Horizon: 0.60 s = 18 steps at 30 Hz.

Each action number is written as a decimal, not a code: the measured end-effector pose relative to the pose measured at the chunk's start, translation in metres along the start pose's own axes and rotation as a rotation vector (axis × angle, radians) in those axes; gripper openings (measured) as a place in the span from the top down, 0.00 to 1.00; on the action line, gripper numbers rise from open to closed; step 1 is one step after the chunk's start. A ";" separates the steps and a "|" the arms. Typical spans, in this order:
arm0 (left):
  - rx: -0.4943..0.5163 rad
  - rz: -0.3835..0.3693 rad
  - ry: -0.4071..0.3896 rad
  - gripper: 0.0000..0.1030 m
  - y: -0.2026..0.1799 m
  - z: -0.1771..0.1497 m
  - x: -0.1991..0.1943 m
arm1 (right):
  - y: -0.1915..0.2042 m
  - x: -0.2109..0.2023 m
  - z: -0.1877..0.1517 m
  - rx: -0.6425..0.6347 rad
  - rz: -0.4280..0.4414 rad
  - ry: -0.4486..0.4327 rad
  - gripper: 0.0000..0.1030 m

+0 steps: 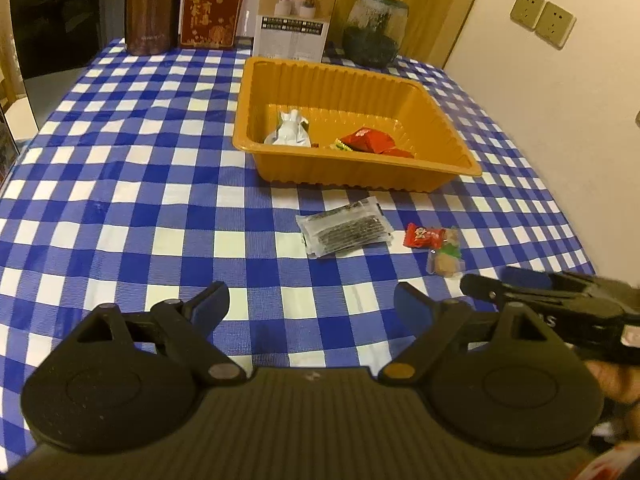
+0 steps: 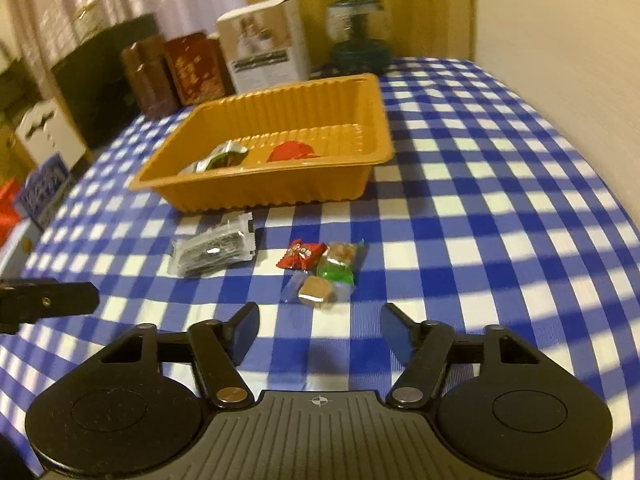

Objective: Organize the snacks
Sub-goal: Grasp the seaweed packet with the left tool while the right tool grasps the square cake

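An orange plastic tray (image 1: 460, 128) (image 2: 360, 92) stands on the blue checked tablecloth and holds a white packet (image 1: 289, 133) (image 2: 218, 158) and a red packet (image 1: 370, 141) (image 2: 292, 150). In front of it lie a clear packet of dark sticks (image 1: 345, 229) (image 2: 214, 249), a small red candy (image 1: 423, 236) (image 2: 301, 254), a green-and-clear candy (image 2: 339, 262) and a brown candy (image 1: 444, 265) (image 2: 316, 292). My left gripper (image 1: 311, 306) is open and empty above the cloth, short of the stick packet. My right gripper (image 2: 318, 328) is open and empty, just short of the brown candy; it shows in the left wrist view (image 1: 500, 282).
At the table's far edge stand a brown canister (image 1: 150, 12), a red box (image 1: 211, 10), a white box (image 1: 296, 12) and a glass jar (image 1: 376, 30). A wall with sockets (image 1: 542, 18) runs along the right side. Boxes and dark furniture stand past the left edge.
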<state>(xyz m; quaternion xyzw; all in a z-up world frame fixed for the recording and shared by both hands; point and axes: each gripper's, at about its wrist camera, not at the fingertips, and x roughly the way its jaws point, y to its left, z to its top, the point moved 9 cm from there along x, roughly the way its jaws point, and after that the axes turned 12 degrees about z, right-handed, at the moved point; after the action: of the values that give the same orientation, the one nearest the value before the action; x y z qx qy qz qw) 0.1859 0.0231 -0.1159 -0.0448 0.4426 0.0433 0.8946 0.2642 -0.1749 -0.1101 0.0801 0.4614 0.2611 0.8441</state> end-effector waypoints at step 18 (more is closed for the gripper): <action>-0.028 -0.024 0.036 0.15 0.002 0.000 0.028 | 0.005 0.055 -0.004 -0.259 0.070 0.110 0.75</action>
<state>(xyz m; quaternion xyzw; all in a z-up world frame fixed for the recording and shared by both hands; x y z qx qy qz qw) 0.2030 0.0262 -0.1380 -0.0634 0.4574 0.0379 0.8862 0.2832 -0.1428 -0.1503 -0.0280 0.4665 0.3516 0.8111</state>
